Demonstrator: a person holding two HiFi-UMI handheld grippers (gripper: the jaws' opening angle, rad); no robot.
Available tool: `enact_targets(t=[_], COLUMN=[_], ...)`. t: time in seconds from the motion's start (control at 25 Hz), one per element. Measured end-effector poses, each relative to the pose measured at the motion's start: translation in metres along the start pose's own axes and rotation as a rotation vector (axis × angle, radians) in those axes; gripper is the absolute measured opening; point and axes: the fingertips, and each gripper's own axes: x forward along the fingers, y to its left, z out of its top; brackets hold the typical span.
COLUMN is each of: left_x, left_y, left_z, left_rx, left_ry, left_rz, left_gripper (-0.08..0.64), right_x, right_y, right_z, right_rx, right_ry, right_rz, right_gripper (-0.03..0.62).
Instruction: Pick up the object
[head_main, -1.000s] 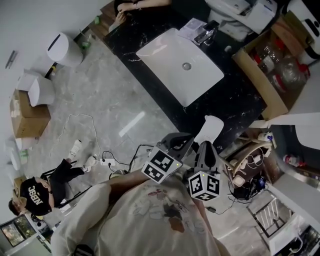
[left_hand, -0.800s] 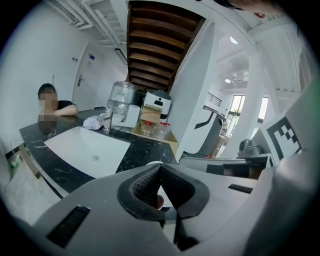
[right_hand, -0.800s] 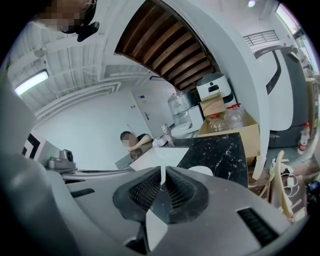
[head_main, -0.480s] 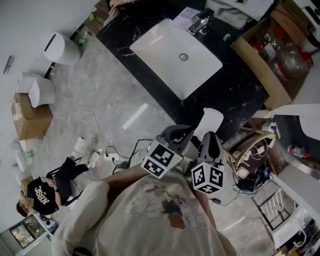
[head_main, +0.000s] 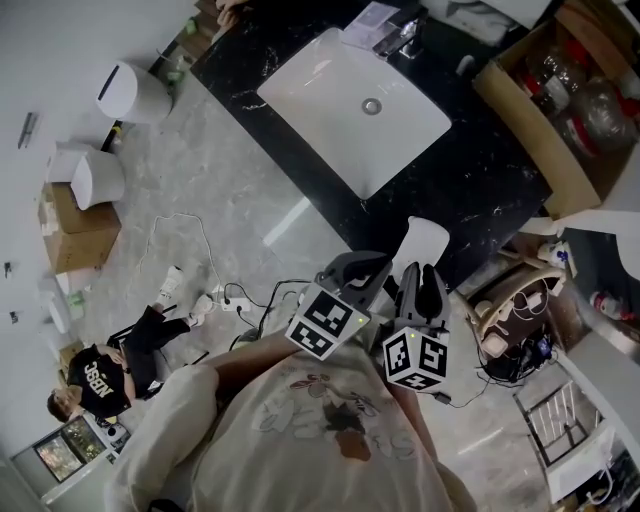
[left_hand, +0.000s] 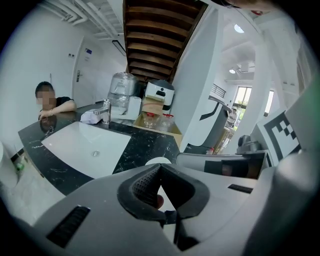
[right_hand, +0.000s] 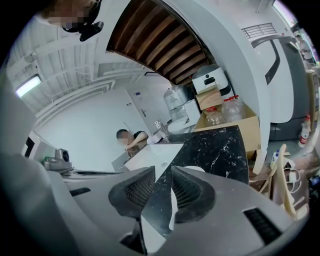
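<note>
The object (head_main: 426, 243) is a plain white, smooth thing with rounded corners, and honestly I can't tell what it actually is, or whether it's lying flat or standing up. It's on the black, white-veined counter (head_main: 480, 180), right at the near edge. It sits apart from the white sink (head_main: 355, 105), with a strip of bare black counter between the two.

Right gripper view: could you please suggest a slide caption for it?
Right tool, jaws just opened with nothing gripped, faces a white object on the black counter near the sink.
</note>
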Motion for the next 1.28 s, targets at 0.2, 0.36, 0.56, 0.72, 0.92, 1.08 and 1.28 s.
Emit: enact_targets(t=[0.2, 0.36, 0.56, 0.72, 0.92, 1.08, 1.28], left_x=[0.016, 0.025, 0.038, 0.050, 0.062, 0.071, 0.079], left_y=[0.000, 0.002, 0.004, 0.004, 0.002, -0.001, -0.004], left_z=[-0.001, -0.003, -0.006, -0.009, -0.013, -0.019, -0.025], left_rx=[-0.021, -0.047, -0.070, -0.083, -0.093, -0.100, -0.098], left_ry=[0.020, 0.034, 0.053, 0.073, 0.099, 0.127, 0.151], left_rz=[0.021, 0.037, 0.057, 0.069, 0.073, 0.074, 0.082], left_gripper=[0.008, 0.008, 0.008, 0.008, 0.008, 0.008, 0.008], right_x=[0.010, 0.016, 0.027, 0.035, 0.040, 0.042, 0.044], right_y=[-0.015, -0.027, -0.049, -0.062, -0.073, -0.083, -0.094], right_z=[0.002, 0.007, 0.006, 0.002, -0.002, -0.010, -0.020], right_rx=[-0.004, -0.018, -0.002, 0.010, 0.019, 0.035, 0.054], right_ry=[0.033, 0.054, 0.088, 0.126, 0.152, 0.177, 0.208], right_rz=[0.009, 0.014, 0.014, 0.018, 0.028, 0.036, 0.044], right_gripper=[0.092, 0.098, 0.097, 0.106, 0.112, 0.127, 0.143])
